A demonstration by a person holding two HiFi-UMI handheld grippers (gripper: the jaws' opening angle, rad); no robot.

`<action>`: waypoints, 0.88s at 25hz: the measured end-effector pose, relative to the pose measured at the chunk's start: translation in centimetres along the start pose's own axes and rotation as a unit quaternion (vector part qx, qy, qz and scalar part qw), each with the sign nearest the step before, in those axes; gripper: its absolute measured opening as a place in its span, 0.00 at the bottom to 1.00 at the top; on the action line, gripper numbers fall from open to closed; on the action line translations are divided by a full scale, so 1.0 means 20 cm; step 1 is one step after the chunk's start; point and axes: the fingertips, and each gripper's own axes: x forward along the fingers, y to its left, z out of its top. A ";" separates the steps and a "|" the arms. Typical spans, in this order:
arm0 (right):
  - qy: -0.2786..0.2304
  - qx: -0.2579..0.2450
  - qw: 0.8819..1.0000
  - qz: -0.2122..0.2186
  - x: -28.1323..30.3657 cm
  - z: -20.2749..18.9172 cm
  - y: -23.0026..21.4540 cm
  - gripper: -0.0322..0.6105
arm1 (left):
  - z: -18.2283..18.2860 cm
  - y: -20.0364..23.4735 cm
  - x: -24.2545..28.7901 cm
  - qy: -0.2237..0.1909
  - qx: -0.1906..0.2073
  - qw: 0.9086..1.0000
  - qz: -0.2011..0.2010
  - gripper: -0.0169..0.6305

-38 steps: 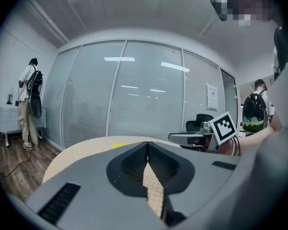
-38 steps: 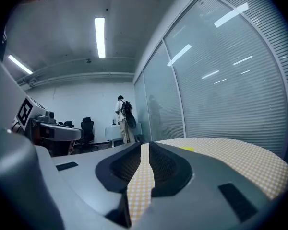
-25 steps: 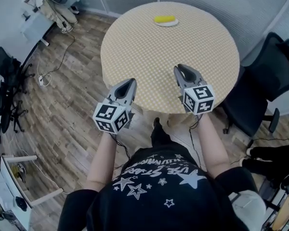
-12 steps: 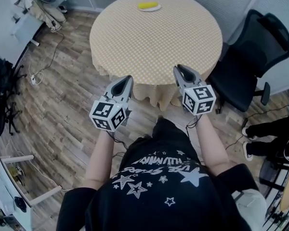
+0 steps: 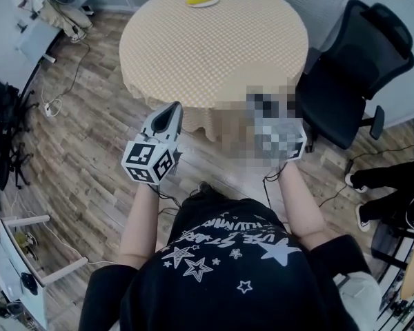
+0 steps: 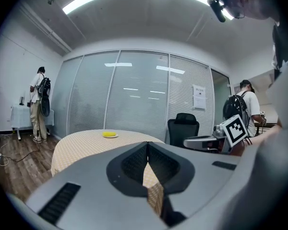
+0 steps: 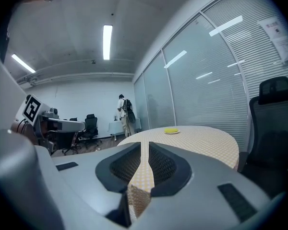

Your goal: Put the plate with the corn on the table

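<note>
Farther off now, the plate with the corn [image 5: 202, 1] rests on the counter's [image 5: 214, 54] far edge. The left claw [image 5: 171, 110] and right claw [image 7: 144, 145] hang well short, both pressed together and empty; placing looks done.

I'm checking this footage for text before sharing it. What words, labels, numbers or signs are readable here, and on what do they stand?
Black T-shirt: white lettering among stars, upside down and creased; not readable with certainty.
Paper notice on the glass wall: too small to read.
Marker cube of the left claw: black-and-white squares only, no words.
</note>
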 end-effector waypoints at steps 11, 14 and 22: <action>0.003 0.005 1.000 0.004 -0.57 -0.06 -0.18 0.14 | -0.06 -0.53 -0.02 -0.004 -0.004 1.000 0.006 0.04; -0.002 0.013 1.000 0.005 -0.69 -0.06 -0.21 0.14 | -0.07 -0.66 -0.05 -0.007 0.000 1.000 0.005 0.04; -0.002 0.010 1.000 -0.009 -1.02 -0.13 -0.25 0.13 | -0.13 -0.93 -0.18 -0.014 0.000 1.000 0.007 0.04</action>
